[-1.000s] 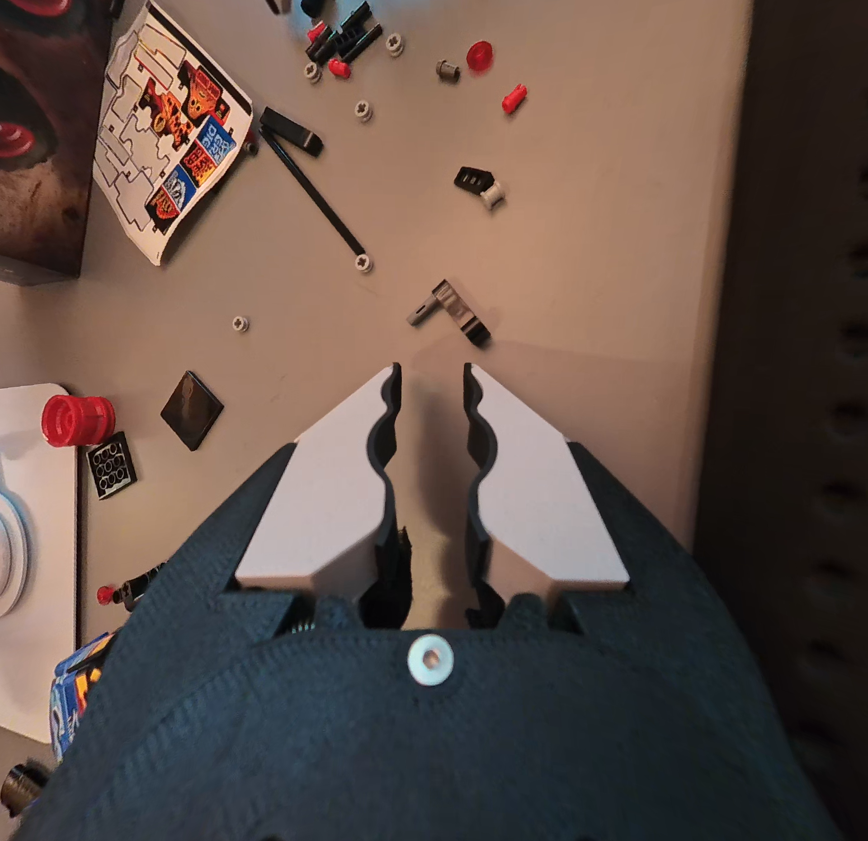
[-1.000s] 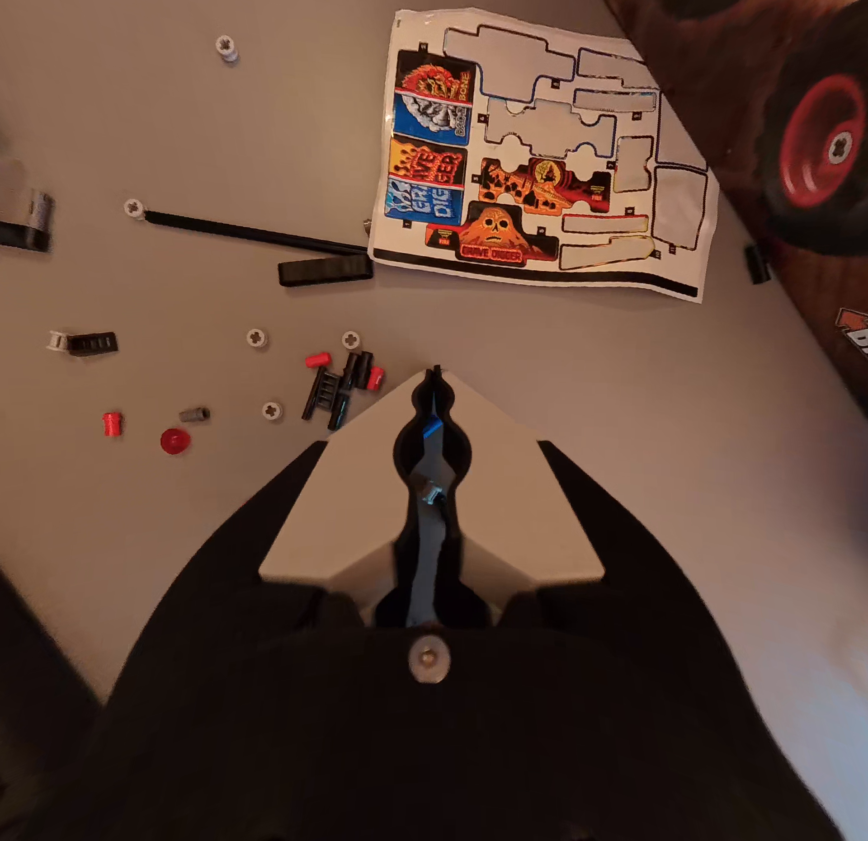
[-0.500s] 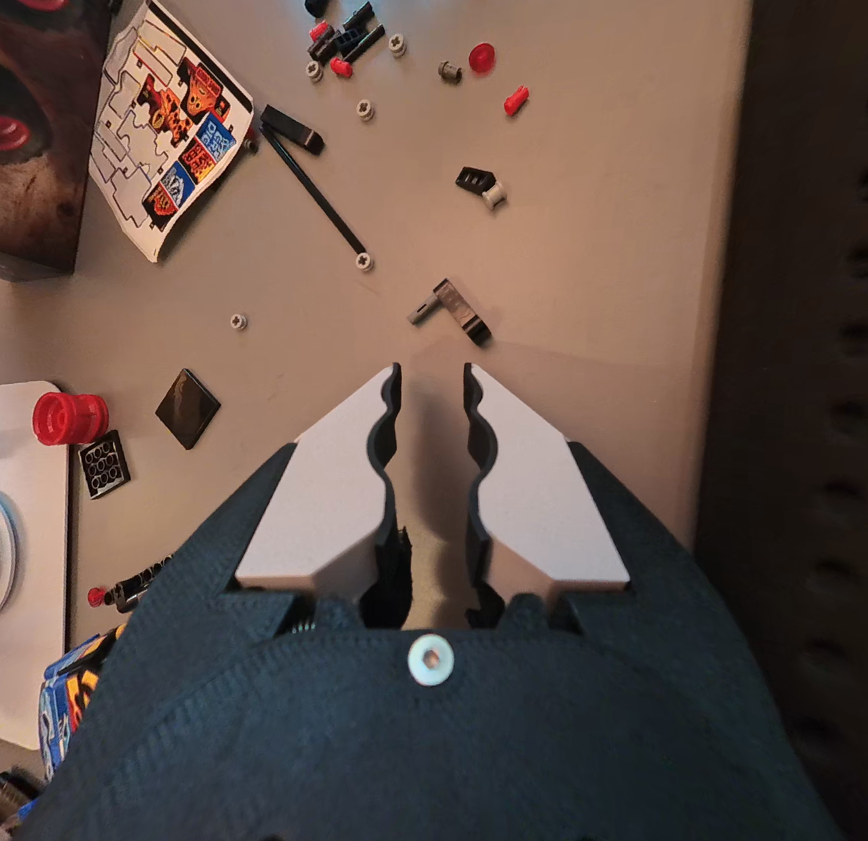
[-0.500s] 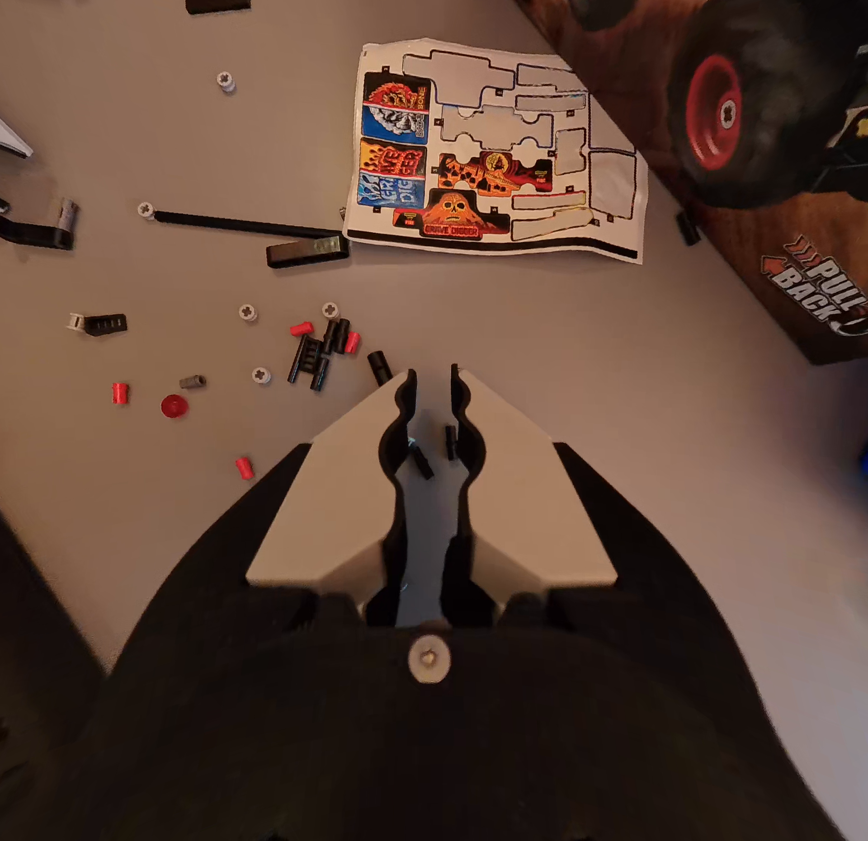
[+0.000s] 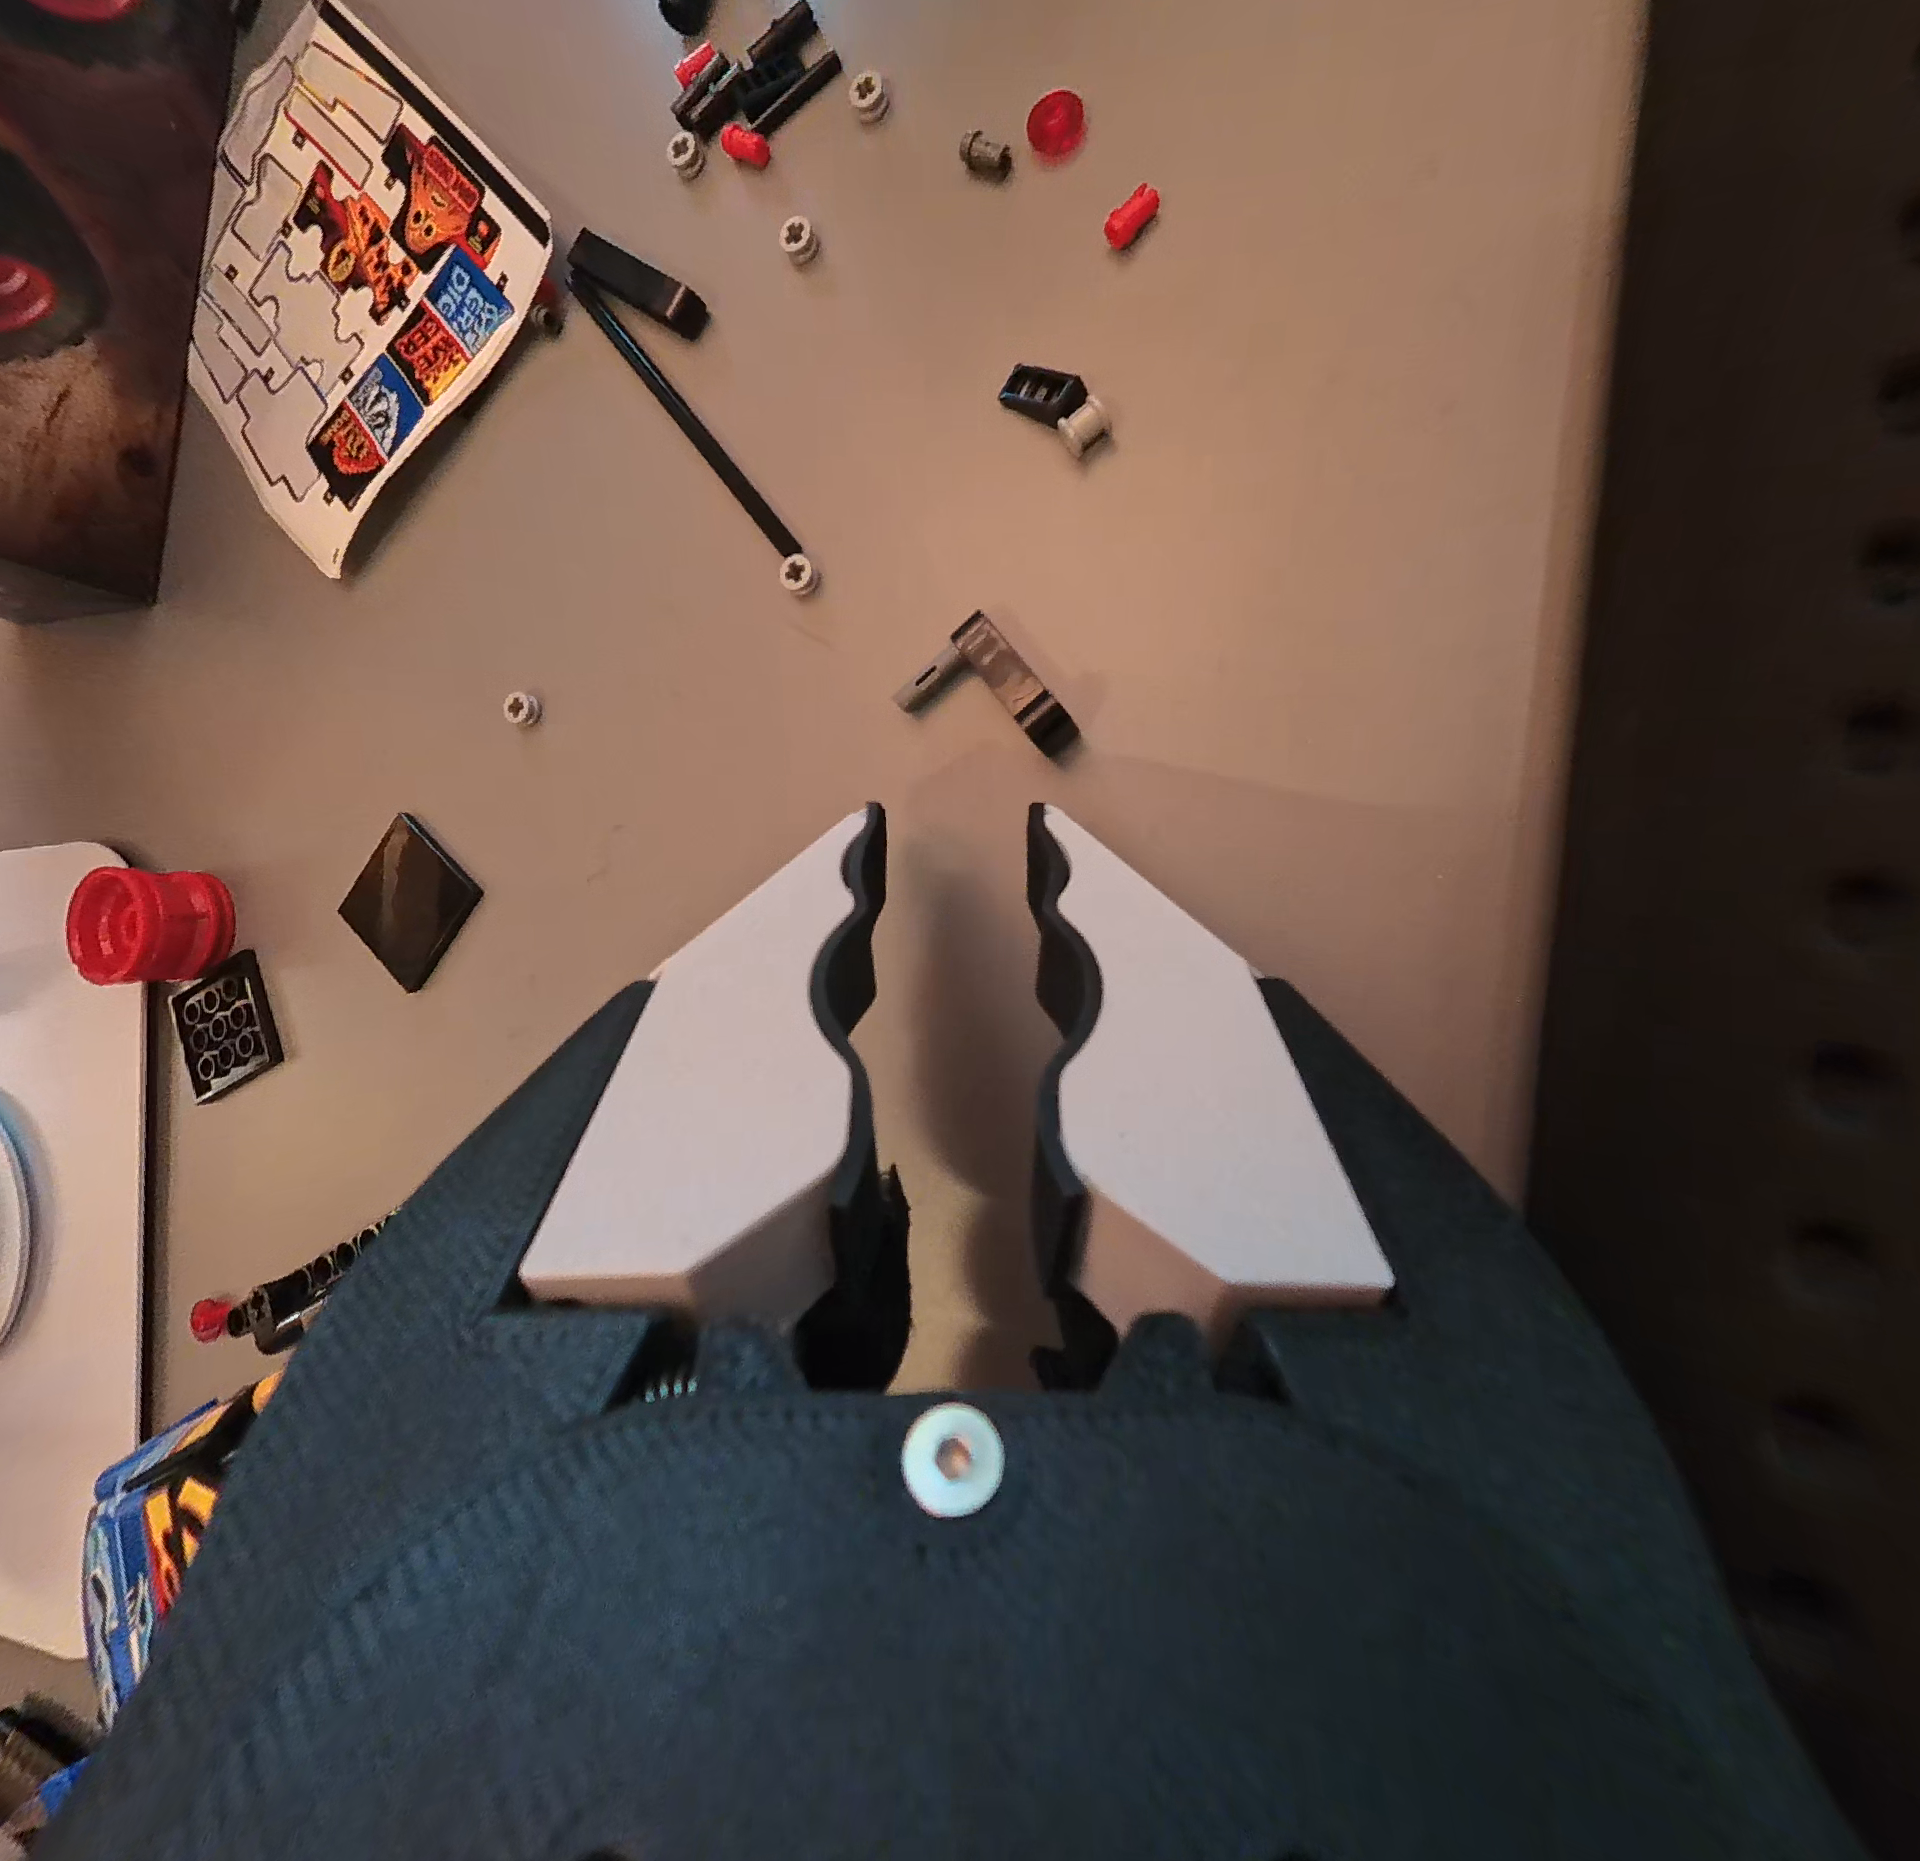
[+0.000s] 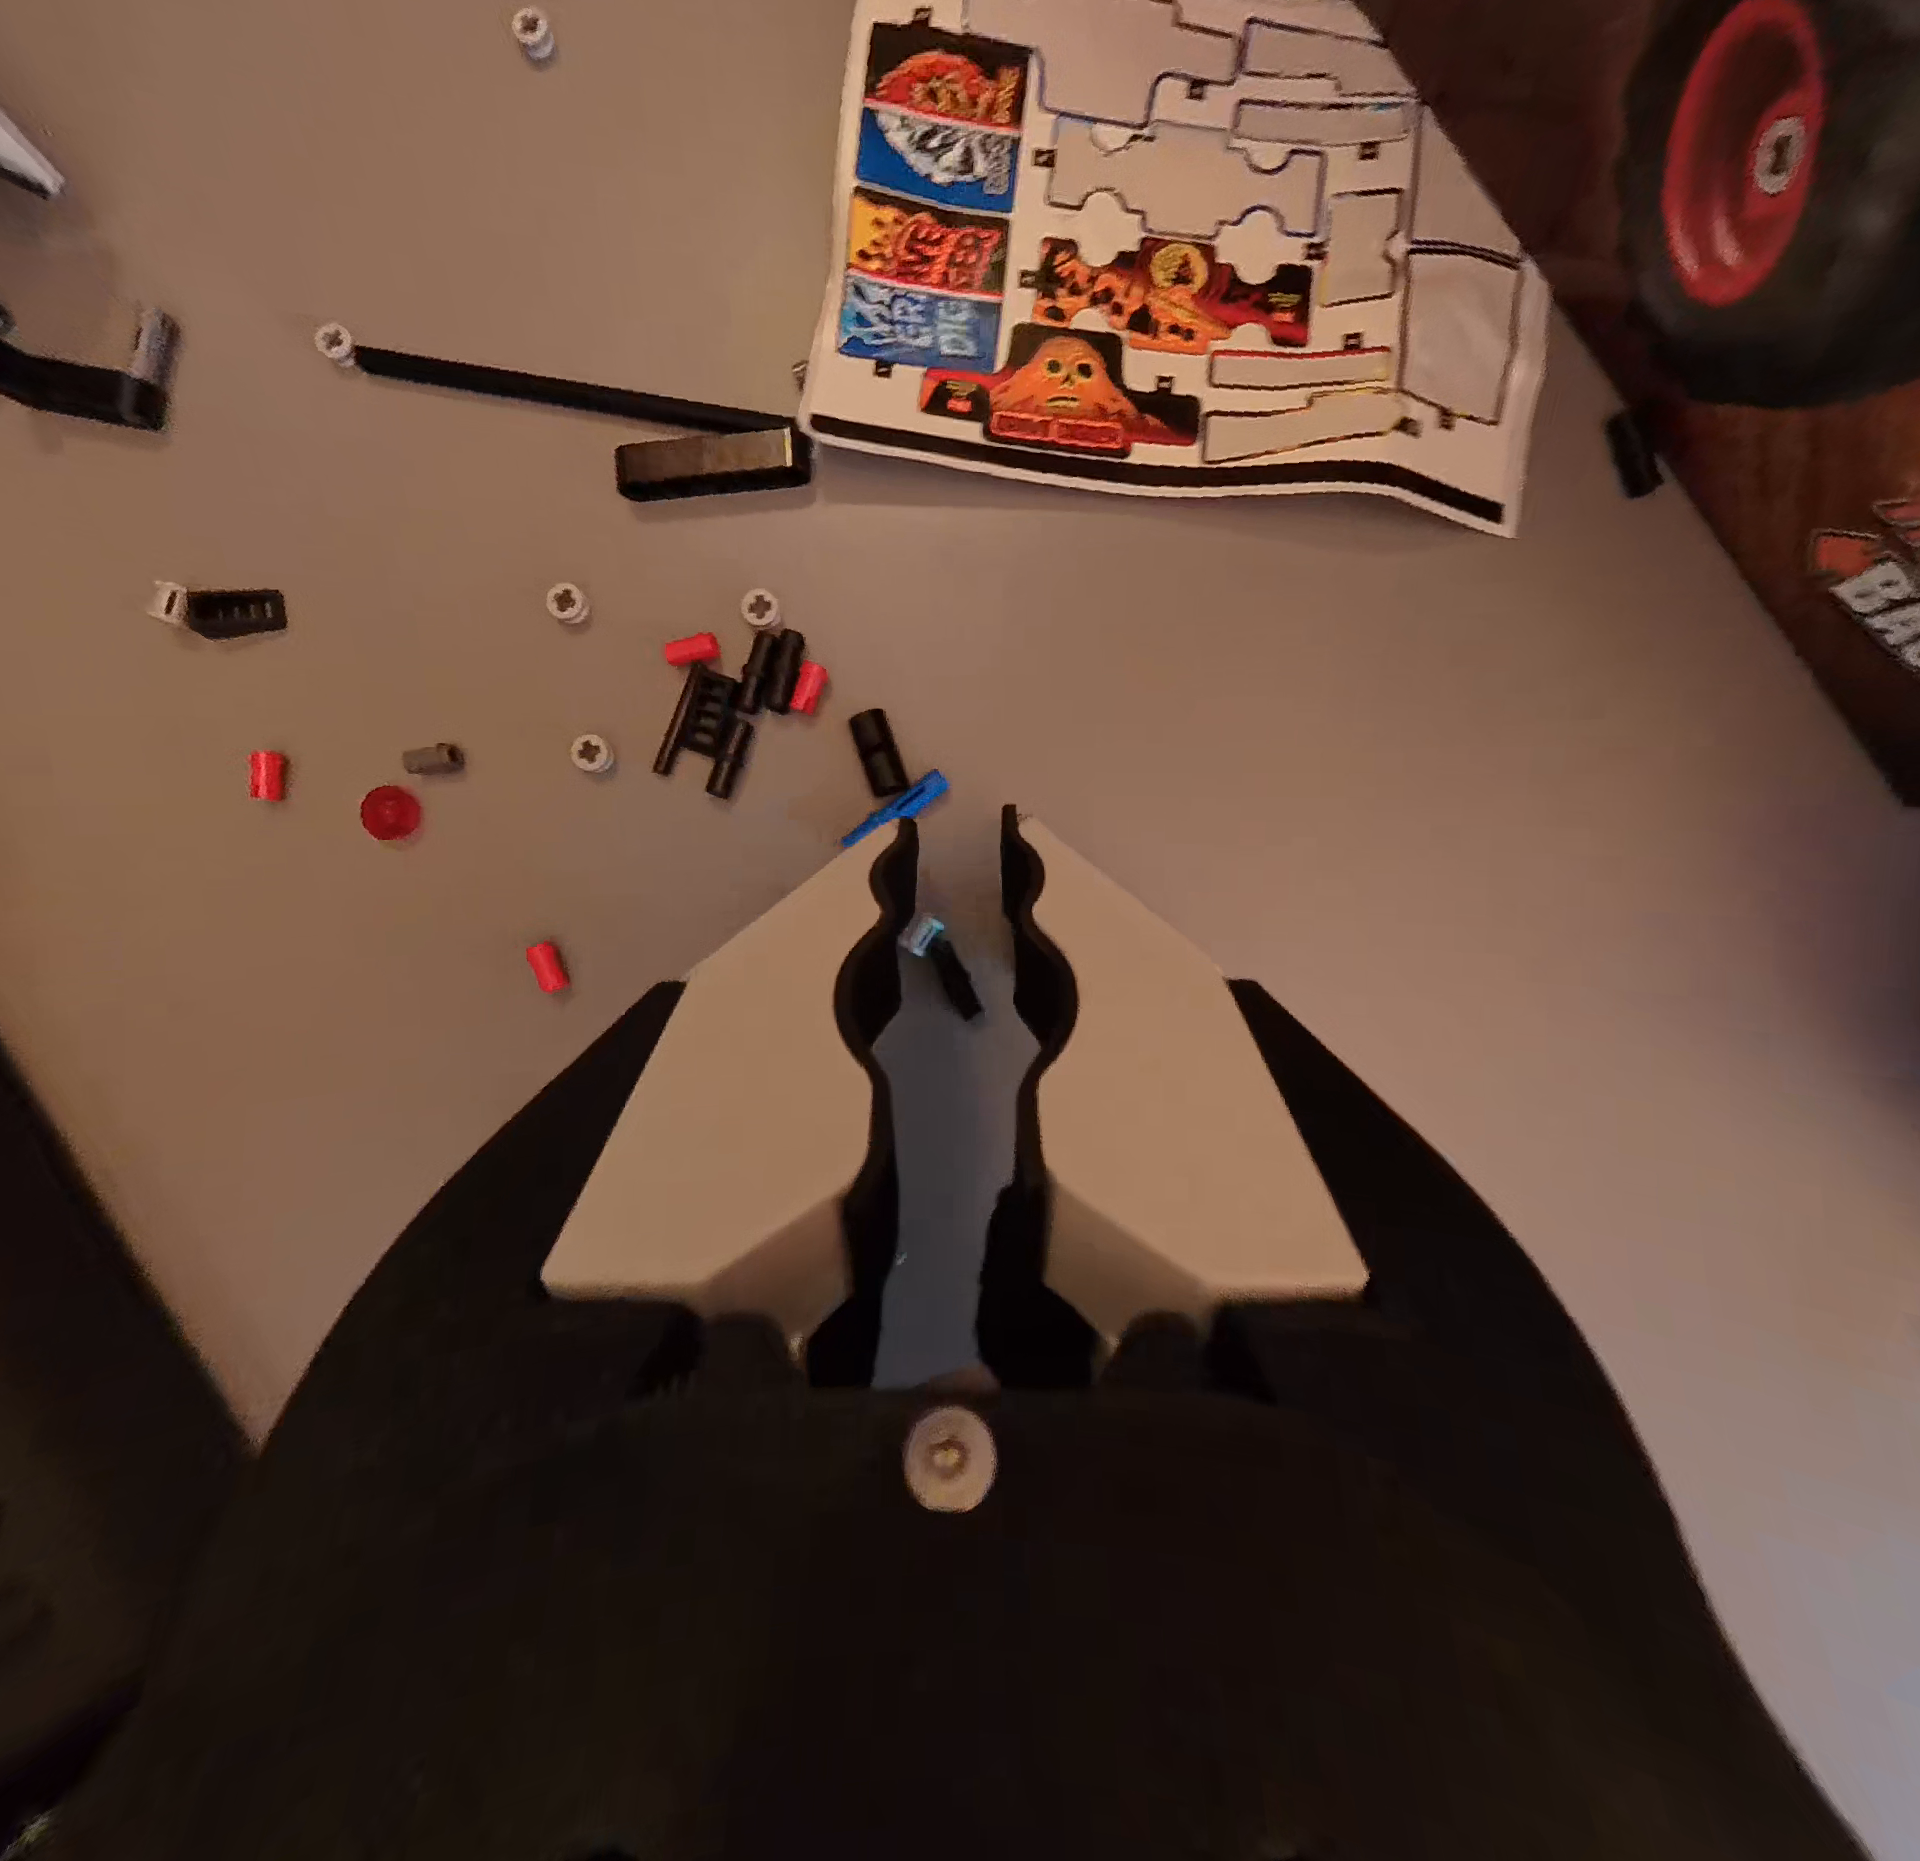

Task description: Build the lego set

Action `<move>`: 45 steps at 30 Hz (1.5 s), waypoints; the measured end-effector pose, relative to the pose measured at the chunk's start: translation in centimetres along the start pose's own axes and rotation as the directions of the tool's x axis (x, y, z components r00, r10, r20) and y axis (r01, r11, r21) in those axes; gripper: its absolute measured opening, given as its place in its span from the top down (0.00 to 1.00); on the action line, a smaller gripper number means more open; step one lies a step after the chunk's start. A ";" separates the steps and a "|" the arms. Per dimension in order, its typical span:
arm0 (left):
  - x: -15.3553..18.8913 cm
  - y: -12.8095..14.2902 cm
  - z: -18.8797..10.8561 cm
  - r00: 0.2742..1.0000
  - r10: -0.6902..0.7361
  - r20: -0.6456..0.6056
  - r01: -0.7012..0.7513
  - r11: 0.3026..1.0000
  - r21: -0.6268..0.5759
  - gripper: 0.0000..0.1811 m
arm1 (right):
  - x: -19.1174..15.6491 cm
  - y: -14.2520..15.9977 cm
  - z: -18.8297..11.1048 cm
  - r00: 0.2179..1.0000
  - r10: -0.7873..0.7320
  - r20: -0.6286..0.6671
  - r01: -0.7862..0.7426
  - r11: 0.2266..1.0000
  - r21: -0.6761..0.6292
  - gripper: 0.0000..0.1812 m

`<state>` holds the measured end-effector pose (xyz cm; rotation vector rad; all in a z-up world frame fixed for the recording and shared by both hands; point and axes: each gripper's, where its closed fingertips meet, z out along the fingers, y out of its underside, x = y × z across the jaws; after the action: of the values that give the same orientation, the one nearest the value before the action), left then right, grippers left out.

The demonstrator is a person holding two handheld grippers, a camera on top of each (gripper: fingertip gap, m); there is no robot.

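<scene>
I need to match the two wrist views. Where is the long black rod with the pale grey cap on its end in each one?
Left wrist view: the long black rod runs diagonally in the upper middle, grey cap at its lower right end.
Right wrist view: the rod lies nearly level in the upper left, cap at its left end.
Shared landmark: the sticker sheet, which lies at the rod's uncapped end in both.

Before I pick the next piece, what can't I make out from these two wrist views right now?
- Blue piece, right wrist view: lower end hidden behind a finger.
- Small black pin, right wrist view: blurred; whether it lies on the table or hangs is unclear.
- Blue and orange model, left wrist view: mostly covered by the left gripper body.
</scene>
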<state>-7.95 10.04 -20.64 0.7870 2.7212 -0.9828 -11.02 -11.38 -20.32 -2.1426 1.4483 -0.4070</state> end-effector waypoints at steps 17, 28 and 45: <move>0.0 0.1 -0.1 1.000 0.000 -0.004 0.000 1.000 0.002 0.86 | -1.2 -0.2 1.1 1.000 -0.011 -0.002 0.011 1.000 -0.028 0.92; 0.0 0.1 -0.1 1.000 0.004 -0.005 -0.004 1.000 0.000 0.86 | 0.1 0.0 0.6 0.999 0.004 -0.035 -0.004 1.000 -0.004 0.86; 0.0 0.1 -0.1 1.000 -0.005 -0.009 0.005 1.000 0.002 0.86 | -3.5 0.3 1.0 0.991 -0.119 0.053 0.121 0.992 -0.032 0.95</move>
<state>-7.86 10.15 -20.65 0.7873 2.7313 -0.9851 -12.03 -7.97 -21.16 -2.2589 1.3117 -0.3696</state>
